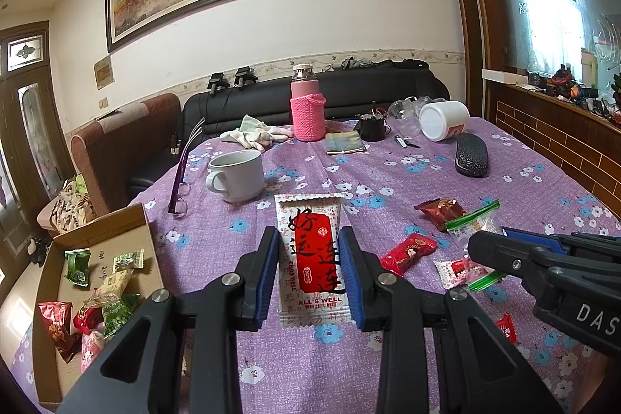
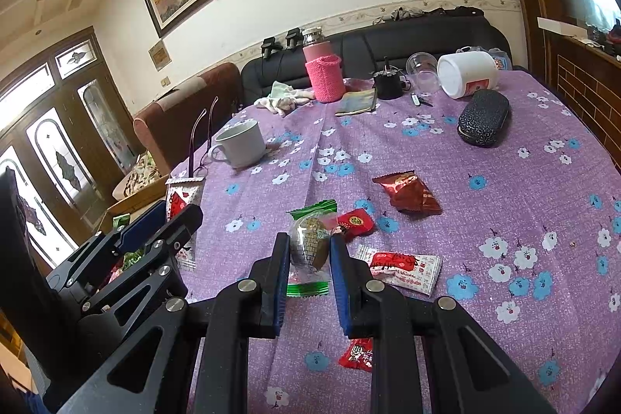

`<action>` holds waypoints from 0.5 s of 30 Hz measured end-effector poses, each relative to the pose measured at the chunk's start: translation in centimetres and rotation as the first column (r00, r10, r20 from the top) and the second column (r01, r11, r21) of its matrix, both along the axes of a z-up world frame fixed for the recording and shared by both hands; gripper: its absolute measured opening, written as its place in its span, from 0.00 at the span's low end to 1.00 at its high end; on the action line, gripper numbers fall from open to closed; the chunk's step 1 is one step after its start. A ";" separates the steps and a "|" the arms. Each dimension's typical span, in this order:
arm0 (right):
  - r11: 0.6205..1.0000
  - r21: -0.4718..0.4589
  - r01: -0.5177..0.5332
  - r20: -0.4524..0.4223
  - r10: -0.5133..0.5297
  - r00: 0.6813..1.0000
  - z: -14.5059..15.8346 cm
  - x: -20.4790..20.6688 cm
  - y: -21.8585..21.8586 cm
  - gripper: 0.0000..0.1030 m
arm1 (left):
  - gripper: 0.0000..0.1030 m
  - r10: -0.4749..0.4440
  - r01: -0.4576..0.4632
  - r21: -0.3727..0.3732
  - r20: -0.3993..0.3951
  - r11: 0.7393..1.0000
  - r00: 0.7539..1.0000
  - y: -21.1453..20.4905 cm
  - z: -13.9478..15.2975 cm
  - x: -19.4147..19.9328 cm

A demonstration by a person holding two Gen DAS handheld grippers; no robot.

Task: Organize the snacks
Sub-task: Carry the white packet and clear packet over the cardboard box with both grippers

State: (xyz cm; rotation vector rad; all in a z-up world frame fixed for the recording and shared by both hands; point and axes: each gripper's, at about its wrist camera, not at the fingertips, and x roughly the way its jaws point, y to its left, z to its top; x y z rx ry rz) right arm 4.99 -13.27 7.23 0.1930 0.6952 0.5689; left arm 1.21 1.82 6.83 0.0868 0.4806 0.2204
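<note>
left tongs (image 1: 309,268) clamped on white-red packet (image 1: 310,251) | right tongs (image 2: 309,266) clamped on green-ended candy (image 2: 308,247), seemingly lifted

Left black plastic two-finger gripper (image 1: 309,258) with blue ribbed pads (image 1: 351,274), silver round pivot screws, triangular cut-outs in its arms, right black two-finger gripper (image 2: 309,258) of matching build, white "DAS" lettering on its side in the left view

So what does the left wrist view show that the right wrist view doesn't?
Only the left wrist view: loose snacks inside the cardboard box. Only the right wrist view: the glazed wooden doors. Both: the left gripper shut on the white-and-red packet, the right gripper shut on the green-ended candy, and the white mug.
</note>
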 end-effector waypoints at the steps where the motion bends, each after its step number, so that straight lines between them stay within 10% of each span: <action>1: 1.000 0.003 0.001 0.001 -0.001 1.000 0.1 0.0 -0.1 0.22 | 0.30 0.003 -0.003 -0.004 0.001 1.000 1.000 0.2 0.1 -0.1; 15: 1.000 0.005 -0.023 -0.018 0.023 1.000 -0.1 -0.2 1.0 0.22 | 0.30 0.112 -0.109 -0.082 0.031 0.991 0.993 5.7 1.8 -4.1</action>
